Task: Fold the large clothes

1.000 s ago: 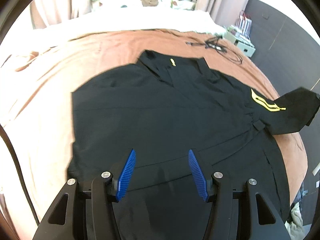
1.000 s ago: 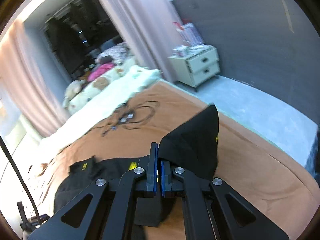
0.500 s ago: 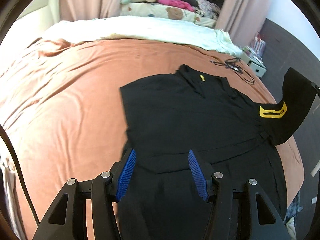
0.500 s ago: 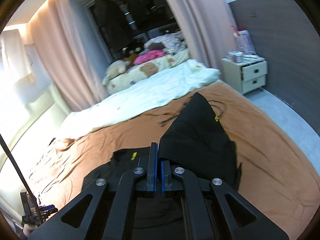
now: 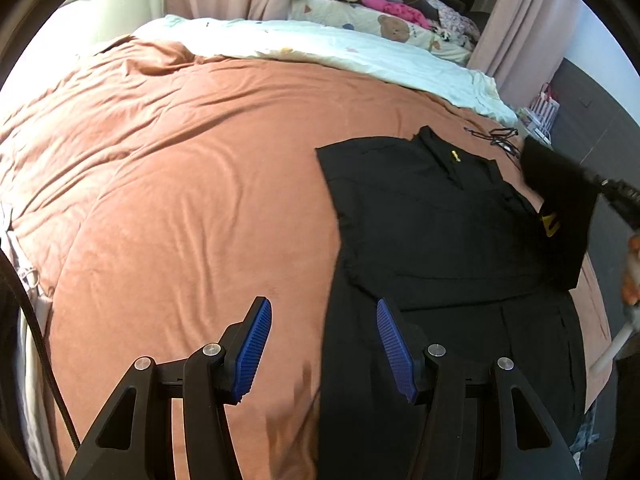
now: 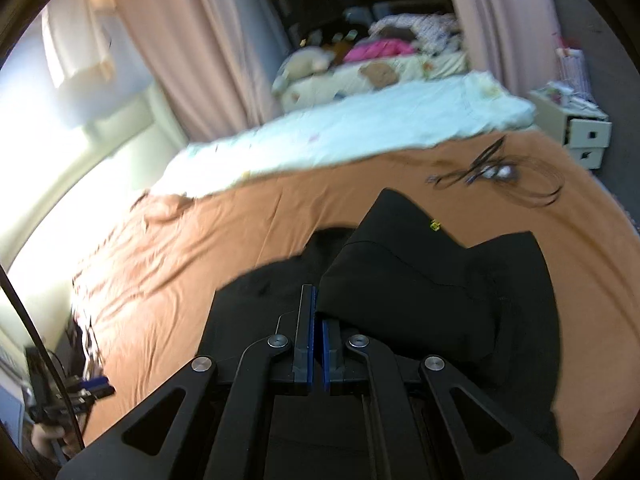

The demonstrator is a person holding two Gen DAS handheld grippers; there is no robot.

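Since a second ago our right gripper (image 6: 316, 316), clamped on the sleeve (image 6: 404, 272), swings it over the black shirt (image 5: 432, 220) on the bed (image 5: 180, 184); left gripper (image 5: 324, 340) gapes empty; next, lay it flat.

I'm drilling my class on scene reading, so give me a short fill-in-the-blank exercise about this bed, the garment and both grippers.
1. The black garment lies on a ____ coloured bedspread.
2. The right gripper is shut on the garment's ____.
3. The left gripper holds nothing; its jaws are ____.
4. The small mark at the collar is ____.

Missing words: brown; sleeve; open; yellow
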